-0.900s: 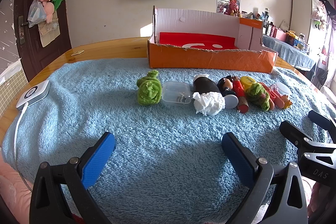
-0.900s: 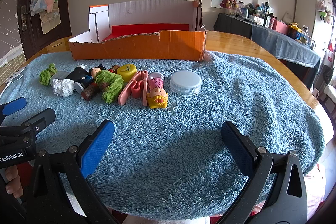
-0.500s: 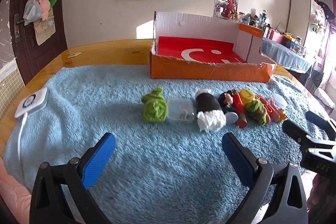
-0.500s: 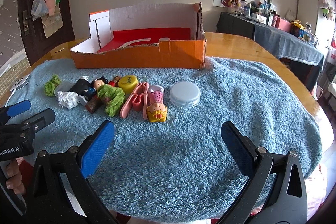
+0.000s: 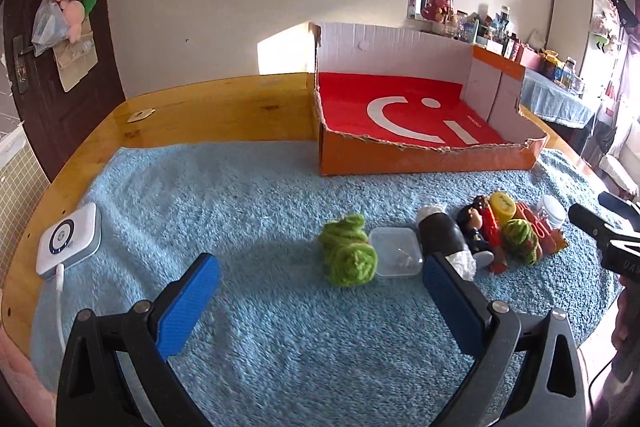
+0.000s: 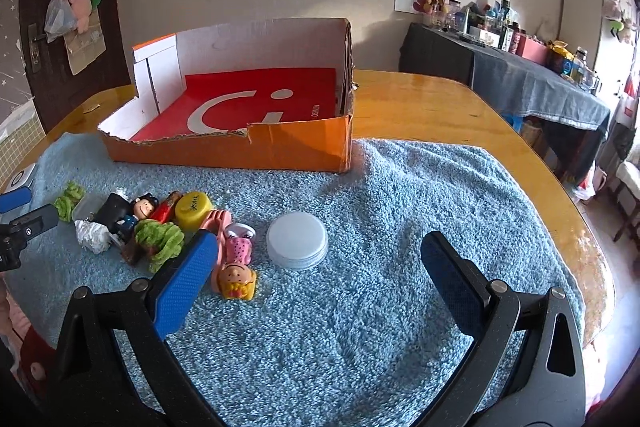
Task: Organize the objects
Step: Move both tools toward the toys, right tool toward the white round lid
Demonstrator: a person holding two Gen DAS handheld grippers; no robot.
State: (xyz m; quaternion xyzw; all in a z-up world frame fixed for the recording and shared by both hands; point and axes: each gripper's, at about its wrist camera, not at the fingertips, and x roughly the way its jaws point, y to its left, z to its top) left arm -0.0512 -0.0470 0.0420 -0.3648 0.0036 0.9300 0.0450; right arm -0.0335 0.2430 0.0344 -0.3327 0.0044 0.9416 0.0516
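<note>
Our left gripper (image 5: 320, 301) and right gripper (image 6: 316, 281) both hover over the blue towel (image 5: 248, 211) with jaws spread wide, holding nothing. Just ahead of the left lie the green yarn (image 5: 348, 255) and a clear tub (image 5: 396, 253); ahead of the right, the white lid (image 6: 297, 239) and doll (image 6: 236, 267). Beyond them the orange box (image 6: 240, 147) sits empty. We judge we're at step 1, approach; next we need to straddle 1 item and close.
</note>
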